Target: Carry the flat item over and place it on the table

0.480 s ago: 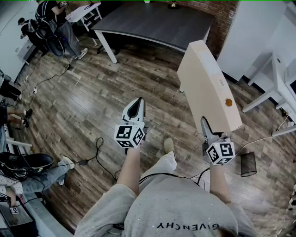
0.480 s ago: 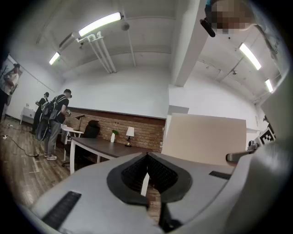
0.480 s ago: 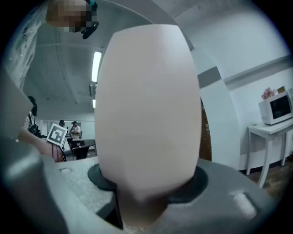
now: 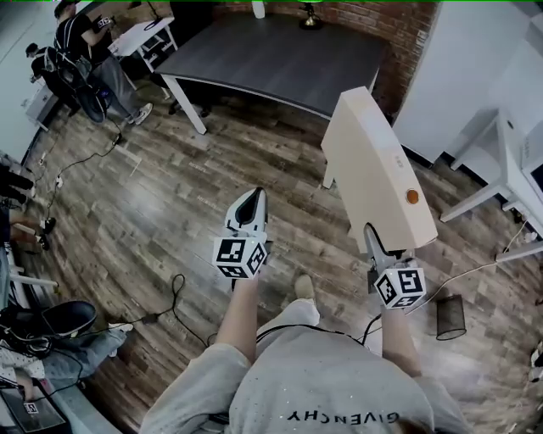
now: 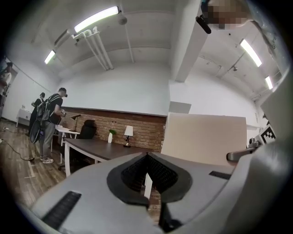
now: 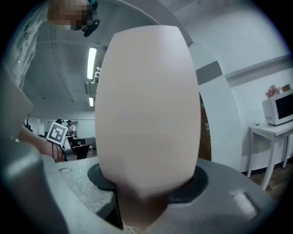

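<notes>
A flat cream board (image 4: 377, 169) with an orange dot near its lower end stands on edge, and my right gripper (image 4: 374, 234) is shut on its near end. In the right gripper view the board (image 6: 149, 105) fills the middle, clamped between the jaws. The dark grey table (image 4: 280, 55) with white legs lies ahead, beyond the board's far end. My left gripper (image 4: 252, 200) hovers over the wooden floor to the left of the board, with its jaws together and nothing in them. In the left gripper view the board (image 5: 206, 137) is at the right and the table (image 5: 100, 148) is ahead.
A lamp (image 4: 310, 13) and a small pot stand at the table's far edge by a brick wall. People (image 4: 81, 51) stand near a white desk at upper left. There is a white table (image 4: 509, 144) at the right, a wire bin (image 4: 451, 316) on the floor and cables (image 4: 174, 292) at lower left.
The dark table has come closer and shows more fully in the head view. Both grippers sit slightly lower in the frame. The board remains in the right gripper.
</notes>
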`<state>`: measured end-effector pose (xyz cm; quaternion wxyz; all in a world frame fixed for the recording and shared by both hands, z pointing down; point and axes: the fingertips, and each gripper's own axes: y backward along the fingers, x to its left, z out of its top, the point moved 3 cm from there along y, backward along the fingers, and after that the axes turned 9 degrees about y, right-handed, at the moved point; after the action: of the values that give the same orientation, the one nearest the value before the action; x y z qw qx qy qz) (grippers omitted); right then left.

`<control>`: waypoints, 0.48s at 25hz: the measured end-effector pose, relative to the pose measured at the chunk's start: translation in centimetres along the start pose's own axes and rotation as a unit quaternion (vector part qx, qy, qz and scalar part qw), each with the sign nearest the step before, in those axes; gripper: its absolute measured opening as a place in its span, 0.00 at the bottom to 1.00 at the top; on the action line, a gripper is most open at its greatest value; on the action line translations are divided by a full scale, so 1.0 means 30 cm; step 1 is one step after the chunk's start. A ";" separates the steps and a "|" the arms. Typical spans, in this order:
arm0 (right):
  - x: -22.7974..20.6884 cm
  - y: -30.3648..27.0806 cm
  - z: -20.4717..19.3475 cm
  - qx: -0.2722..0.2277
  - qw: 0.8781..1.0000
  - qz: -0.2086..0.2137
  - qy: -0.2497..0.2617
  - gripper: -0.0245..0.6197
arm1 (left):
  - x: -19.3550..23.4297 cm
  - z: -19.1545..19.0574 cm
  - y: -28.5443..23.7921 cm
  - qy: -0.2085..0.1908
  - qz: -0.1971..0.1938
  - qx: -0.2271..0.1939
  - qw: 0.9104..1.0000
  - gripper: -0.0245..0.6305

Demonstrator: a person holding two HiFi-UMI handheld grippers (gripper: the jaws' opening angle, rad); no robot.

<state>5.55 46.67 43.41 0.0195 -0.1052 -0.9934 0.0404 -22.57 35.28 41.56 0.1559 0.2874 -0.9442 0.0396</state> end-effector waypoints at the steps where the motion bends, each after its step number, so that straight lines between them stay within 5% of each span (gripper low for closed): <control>1: -0.014 -0.029 0.003 0.001 1.000 -0.001 0.000 0.45 | 0.014 0.004 -0.027 -0.002 0.003 0.001 1.000 0.04; 12: -0.175 -0.350 0.000 0.006 1.000 -0.014 -0.006 0.45 | 0.134 0.002 -0.364 -0.003 -0.006 0.012 1.000 0.04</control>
<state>8.51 35.34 44.13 0.0151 -0.0906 -0.9947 0.0467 -19.70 24.07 42.61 0.1496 0.2947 -0.9425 0.0486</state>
